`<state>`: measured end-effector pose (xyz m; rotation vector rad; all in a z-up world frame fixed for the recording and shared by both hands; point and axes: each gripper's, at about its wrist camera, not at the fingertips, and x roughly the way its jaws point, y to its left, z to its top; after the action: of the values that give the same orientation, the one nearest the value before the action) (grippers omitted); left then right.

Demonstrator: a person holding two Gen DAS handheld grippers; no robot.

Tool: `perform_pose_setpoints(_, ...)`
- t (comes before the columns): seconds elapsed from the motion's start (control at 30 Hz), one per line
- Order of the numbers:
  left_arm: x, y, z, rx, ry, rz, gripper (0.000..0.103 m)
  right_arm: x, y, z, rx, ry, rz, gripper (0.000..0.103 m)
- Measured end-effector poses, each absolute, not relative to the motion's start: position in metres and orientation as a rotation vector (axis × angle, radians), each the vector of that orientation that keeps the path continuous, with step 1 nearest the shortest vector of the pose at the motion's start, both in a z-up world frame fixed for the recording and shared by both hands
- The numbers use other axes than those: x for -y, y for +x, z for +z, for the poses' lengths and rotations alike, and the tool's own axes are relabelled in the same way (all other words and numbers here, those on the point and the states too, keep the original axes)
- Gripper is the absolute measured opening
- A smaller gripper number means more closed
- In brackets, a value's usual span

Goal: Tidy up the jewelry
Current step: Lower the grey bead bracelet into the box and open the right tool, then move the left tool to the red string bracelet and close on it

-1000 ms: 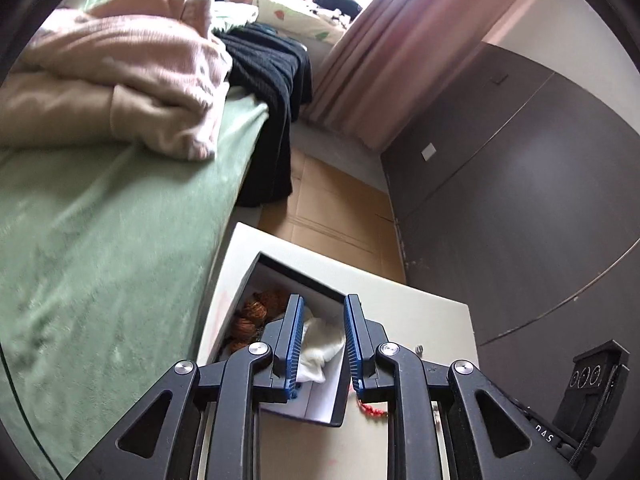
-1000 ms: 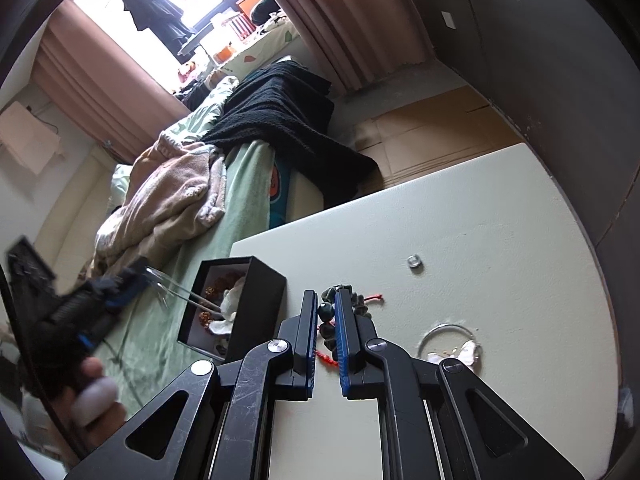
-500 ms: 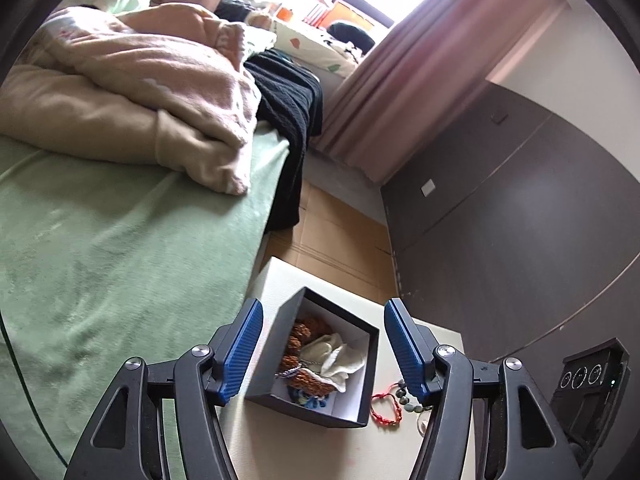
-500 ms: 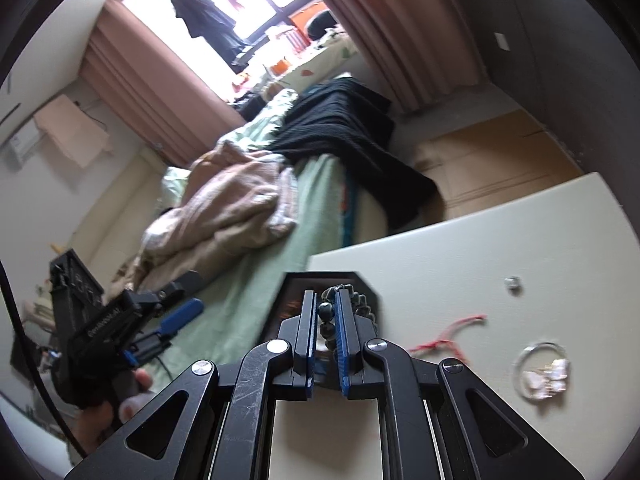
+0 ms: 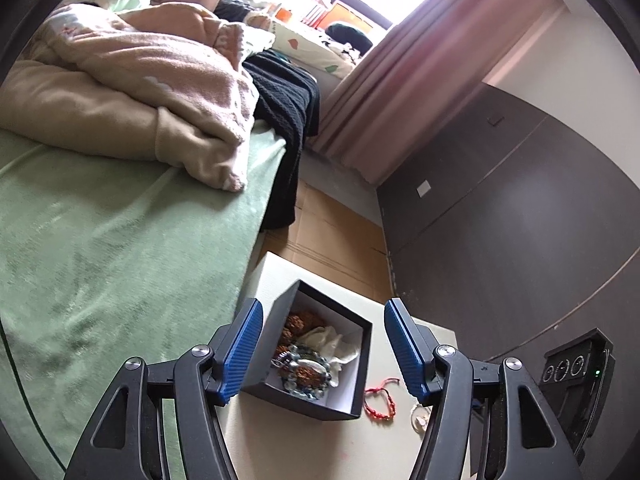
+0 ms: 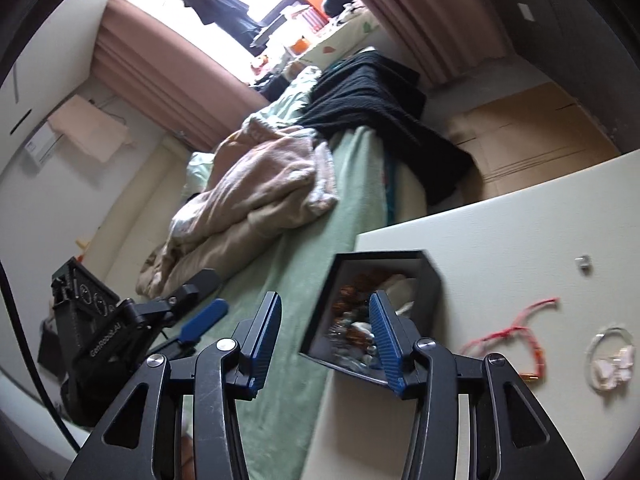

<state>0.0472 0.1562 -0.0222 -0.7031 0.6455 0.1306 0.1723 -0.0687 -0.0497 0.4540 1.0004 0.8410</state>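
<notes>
A black jewelry box with a white lining sits at the near left of the cream table. It holds brown beads, a white cloth and a dark bead bracelet. My left gripper is open and empty above the box. My right gripper is open and empty above the box's near left corner; the box shows behind its right finger. A red string bracelet and a clear ring with white pieces lie on the table right of the box.
A small silver piece lies farther back on the table. A green bed with a pink blanket and a black garment borders the table on the left. A dark wardrobe stands on the right. Cardboard covers the floor.
My right gripper carried the dark bead bracelet over the box and opened; the beads now lie in the box. My left gripper opened wide and pulled back from the box.
</notes>
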Motion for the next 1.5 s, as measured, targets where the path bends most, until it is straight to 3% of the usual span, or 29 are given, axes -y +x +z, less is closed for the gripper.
perform_pose_setpoints(0.2, -0.130, 0.051, -0.021, -0.662, -0.655, 0.096, 0.064, 0.123, 0.172, -0.049, -0.988, 0.491, 0.729, 0.053)
perform_pose_setpoints(0.93, 0.003, 0.095, -0.050, -0.834, -0.365, -0.045, 0.064, 0.234, 0.174, -0.063, -1.078, 0.427, 0.488, 0.053)
perform_pose_setpoints(1.5, 0.072, 0.130, -0.122, -1.027, -0.118, -0.003, 0.047, 0.249, 0.186, -0.103, -1.235, 0.414, 0.427, 0.053)
